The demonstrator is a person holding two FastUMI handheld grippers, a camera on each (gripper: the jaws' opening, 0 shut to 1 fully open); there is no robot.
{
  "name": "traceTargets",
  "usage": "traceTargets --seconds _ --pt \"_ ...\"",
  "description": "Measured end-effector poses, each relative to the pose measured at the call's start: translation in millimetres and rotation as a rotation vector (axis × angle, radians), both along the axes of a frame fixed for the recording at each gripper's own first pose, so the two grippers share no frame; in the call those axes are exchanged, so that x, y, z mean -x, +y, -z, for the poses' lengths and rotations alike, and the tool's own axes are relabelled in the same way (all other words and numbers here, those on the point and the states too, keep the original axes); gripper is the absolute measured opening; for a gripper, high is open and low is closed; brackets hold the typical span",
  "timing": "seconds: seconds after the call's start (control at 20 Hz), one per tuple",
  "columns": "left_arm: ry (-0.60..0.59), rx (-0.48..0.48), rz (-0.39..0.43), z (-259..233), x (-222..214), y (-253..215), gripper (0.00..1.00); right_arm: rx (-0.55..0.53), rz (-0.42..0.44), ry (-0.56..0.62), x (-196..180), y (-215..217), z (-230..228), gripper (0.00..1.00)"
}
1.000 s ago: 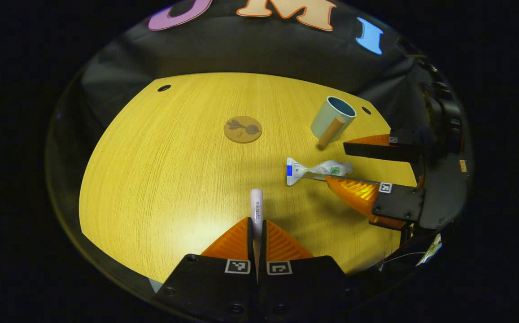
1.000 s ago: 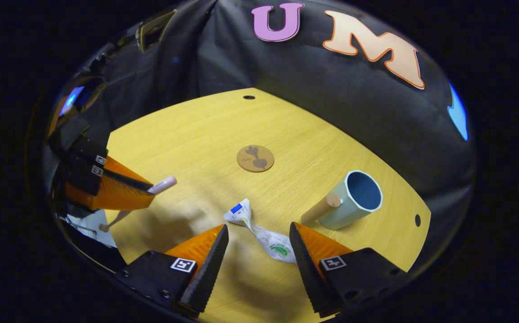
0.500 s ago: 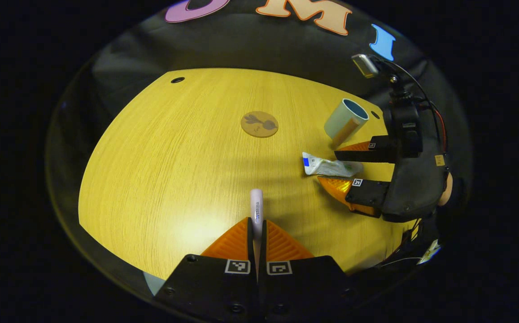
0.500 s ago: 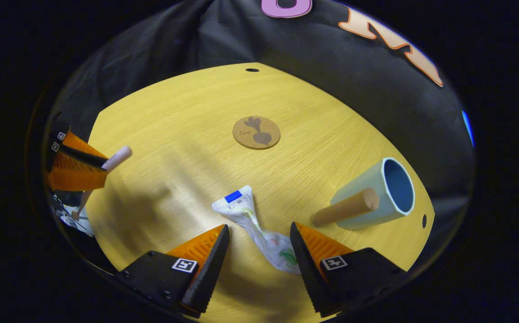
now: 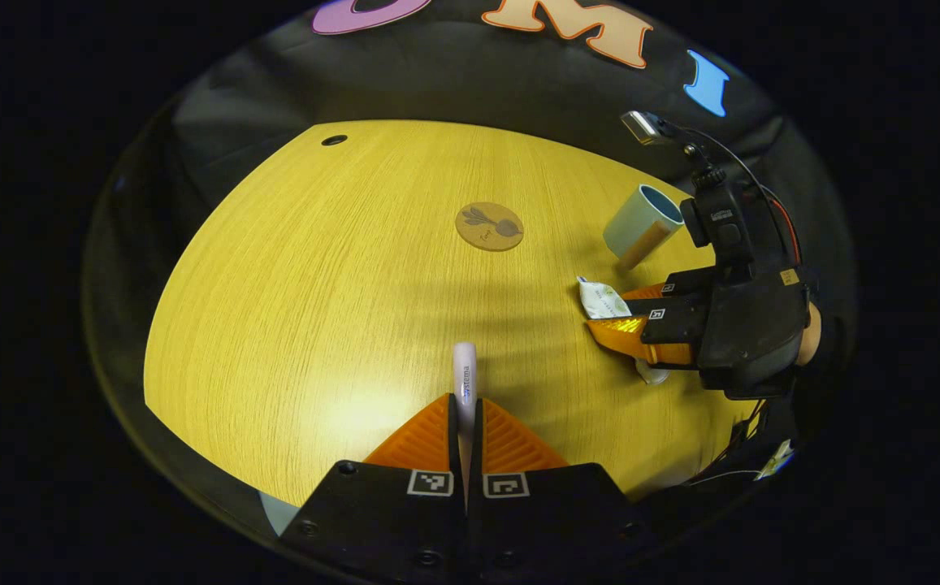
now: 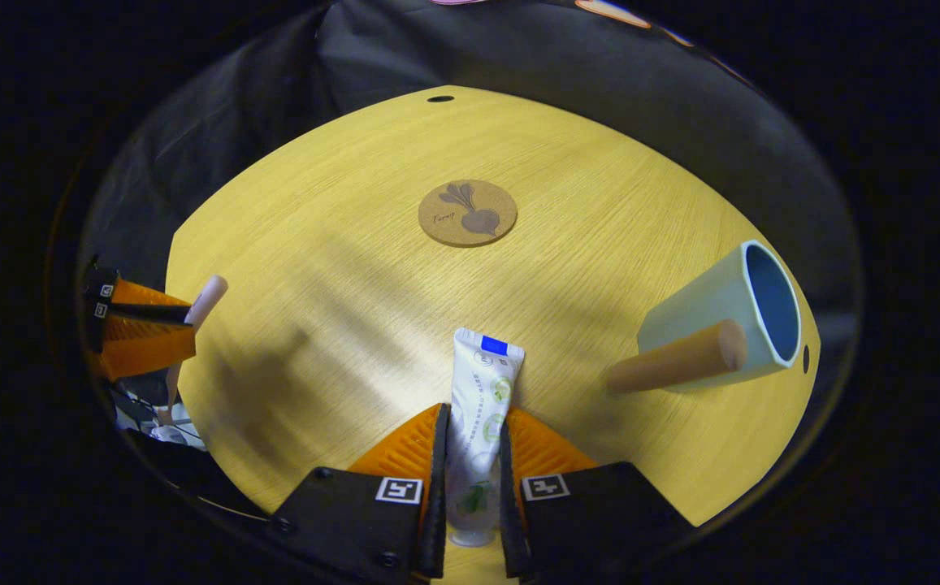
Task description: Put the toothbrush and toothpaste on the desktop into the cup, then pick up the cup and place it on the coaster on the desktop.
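The jaws of the right gripper (image 6: pixel 470 487) were wide apart a moment ago, with the toothpaste (image 6: pixel 482 390) lying twisted between them. Now they have been squeezed onto the tube from both sides, and the tube points straight up the middle of the right gripper view. So the toothpaste has been caught and can next be carried to the cup (image 6: pixel 729 317), it is judged.

The toothbrush (image 5: pixel 464 382) is pinched in the tightly closed jaws of the left gripper (image 5: pixel 466 443), as it was before. Its pale end sticks out at the lower middle of the left gripper view.

The cup is seen at the right of the right gripper view, with its round wooden handle (image 6: pixel 673 366) pointing toward the gripper. Nothing has been put in it yet. It sits near the right edge of the surface (image 6: pixel 315 244), so it could be bumped off if pushed hard.

The coaster (image 6: pixel 468 213) lies in the upper middle, well apart from the cup. Lots of bare room is left around it, and the way from the tube to the cup is open.
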State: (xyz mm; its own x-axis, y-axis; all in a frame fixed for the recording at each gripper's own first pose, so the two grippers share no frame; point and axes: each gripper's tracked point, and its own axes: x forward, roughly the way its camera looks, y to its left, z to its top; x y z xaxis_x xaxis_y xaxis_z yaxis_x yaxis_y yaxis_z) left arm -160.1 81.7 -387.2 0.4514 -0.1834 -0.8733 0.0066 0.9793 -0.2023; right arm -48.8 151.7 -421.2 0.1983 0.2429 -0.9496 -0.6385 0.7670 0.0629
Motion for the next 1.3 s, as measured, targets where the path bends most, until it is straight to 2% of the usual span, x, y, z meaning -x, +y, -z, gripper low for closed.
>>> traceTargets --seconds 0.05,0.1,0.15,0.3,0.35,0.85,1.05,1.3 --pt "-0.001 0.001 0.002 1 -1 1 0.00 0.005 0.002 -0.007 0 -1 -1 0.20" --pt "-0.004 0.001 0.002 1 -2 1 0.00 -0.002 0.006 -0.023 0 -1 -4 0.23" --pt "-0.005 0.002 0.003 2 -4 0 0.00 -0.006 0.014 -0.035 0 0 -3 0.15" --pt "-0.005 0.001 0.011 3 -3 0 0.00 -0.076 0.076 -0.105 -12 4 -11 0.15" --pt "-0.005 0.000 0.012 1 -2 1 0.00 -0.099 0.099 -0.090 -11 3 -18 0.06" --pt "-0.007 -0.002 0.058 -2 -7 -15 0.00 -0.241 0.228 -0.221 -30 1 -79 0.05" --pt "-0.010 -0.006 0.080 -4 -8 -24 0.00 -0.312 0.291 -0.305 -52 -3 -121 0.06" --pt "-0.020 -0.011 0.096 -11 -10 -33 0.00 -0.397 0.421 -0.428 -95 -27 -174 0.05"
